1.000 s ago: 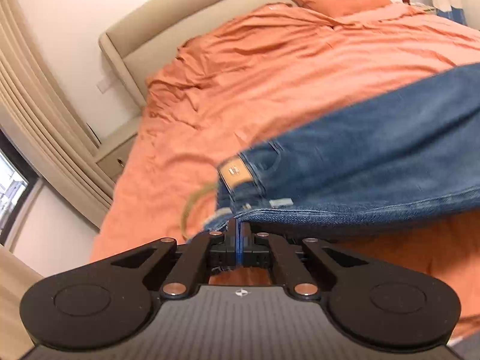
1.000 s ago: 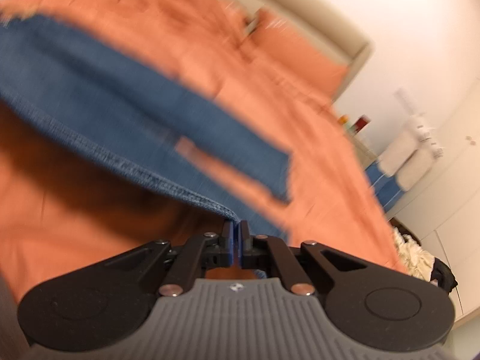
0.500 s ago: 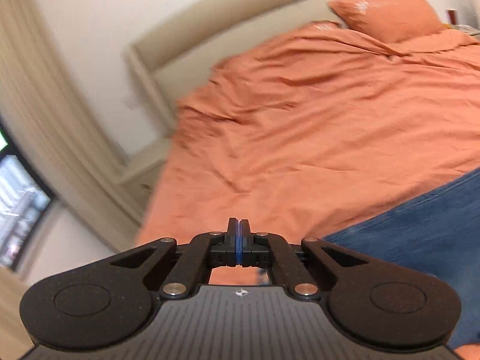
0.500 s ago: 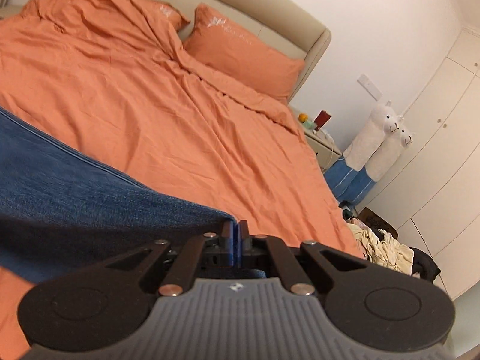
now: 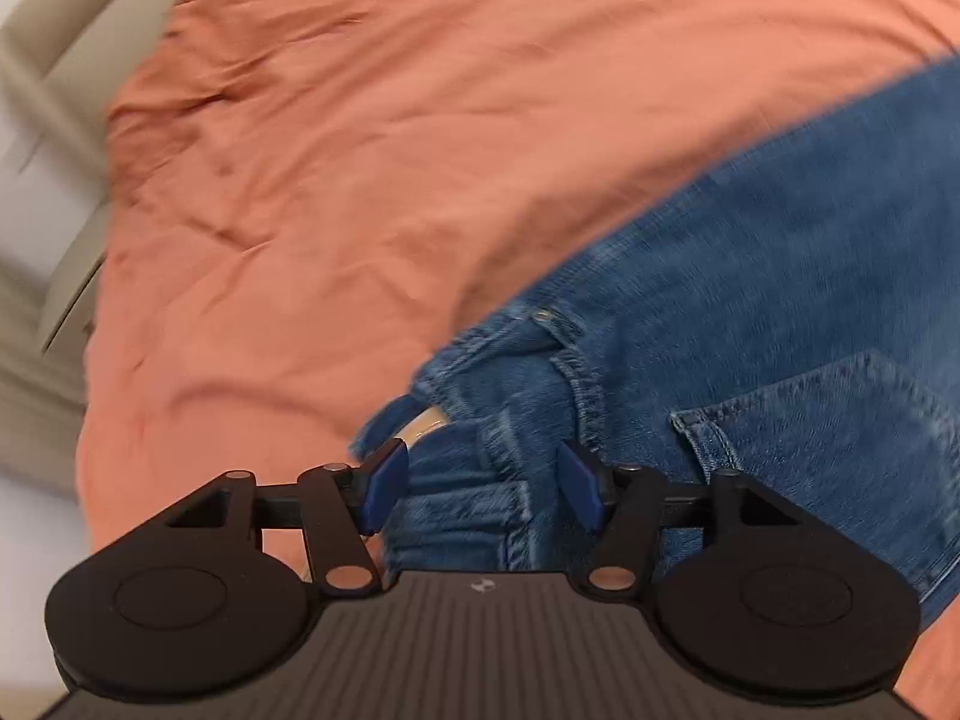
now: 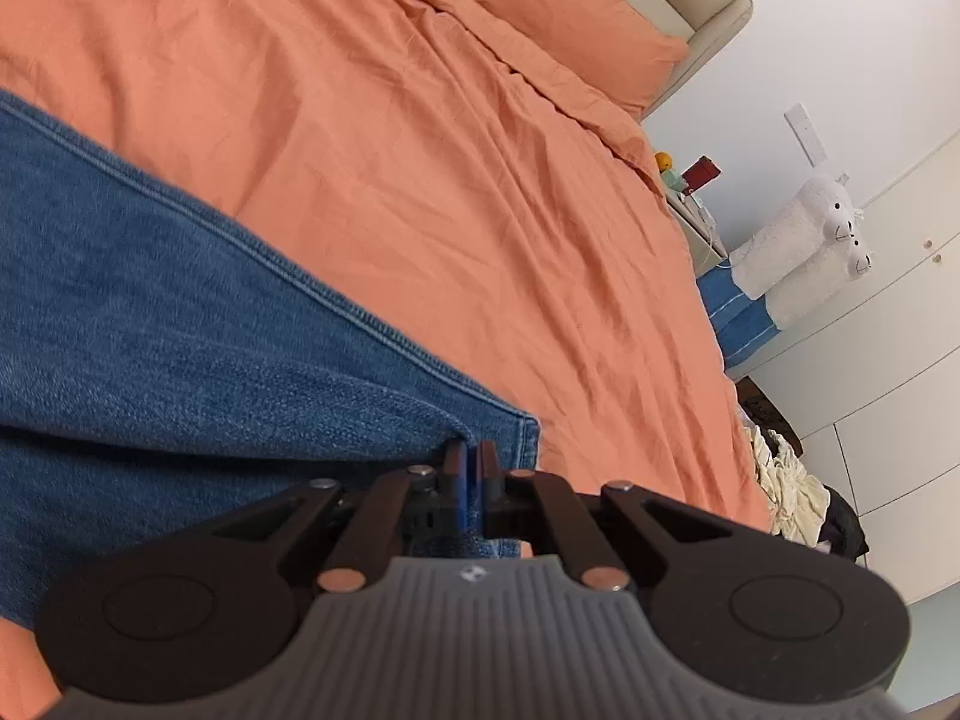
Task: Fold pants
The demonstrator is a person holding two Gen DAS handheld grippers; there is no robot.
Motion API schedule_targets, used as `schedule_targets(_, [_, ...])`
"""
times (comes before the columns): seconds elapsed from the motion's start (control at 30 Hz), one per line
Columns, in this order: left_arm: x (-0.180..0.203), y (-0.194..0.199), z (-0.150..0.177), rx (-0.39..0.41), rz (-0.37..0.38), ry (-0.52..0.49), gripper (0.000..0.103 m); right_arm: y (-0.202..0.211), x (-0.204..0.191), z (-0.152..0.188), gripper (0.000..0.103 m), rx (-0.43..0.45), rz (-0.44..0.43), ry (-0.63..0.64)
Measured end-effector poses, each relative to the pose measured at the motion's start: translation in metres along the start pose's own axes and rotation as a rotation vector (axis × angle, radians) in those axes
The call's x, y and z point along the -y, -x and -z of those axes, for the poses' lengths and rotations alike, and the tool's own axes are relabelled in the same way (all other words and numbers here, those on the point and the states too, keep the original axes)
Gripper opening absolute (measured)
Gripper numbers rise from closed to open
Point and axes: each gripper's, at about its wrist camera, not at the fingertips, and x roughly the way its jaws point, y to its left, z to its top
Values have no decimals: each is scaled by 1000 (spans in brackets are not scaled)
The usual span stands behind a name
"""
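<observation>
One pair of blue denim pants (image 5: 750, 312) lies on the orange bedsheet (image 5: 360, 150), lower right of the left view, doubled lengthwise by my judgement; crosswise folds remain. The left gripper (image 5: 483, 492) is opening over the waistband (nothing pinched). The right gripper (image 6: 471, 471) grips the hem. Two grippers.

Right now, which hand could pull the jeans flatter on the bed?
Probably the right. The right tool is shut on the hem of the jeans, so it can tug them. The left tool is opening over the waistband, its pads not pressing the denim, so it has let go.
</observation>
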Motion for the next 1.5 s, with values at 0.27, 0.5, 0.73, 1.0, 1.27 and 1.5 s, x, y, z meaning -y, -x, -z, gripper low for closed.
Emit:
schedule_targets(0.27, [24,-36,-25,-72,80,-99,47,0,-5,0,0,-27,29,11])
schedule_targets(0.5, [38,26,5,148,-85,53,11,25,-1,17,0,-33,41,19])
schedule_targets(0.73, [20,103,36,312,-224,271,10,75,27,20,0,29,64,-33])
schedule_targets(1.0, [7,53,-11,167,-241,279,10,18,80,-25,0,-44,-2,-281])
schedule_targets(1.27, [13,7,-6,55,-242,258,10,-39,67,-19,13,-99,-197,-328])
schedule_targets(1.5, [16,-3,-7,35,-243,265,11,-95,105,-2,36,-77,-230,-645])
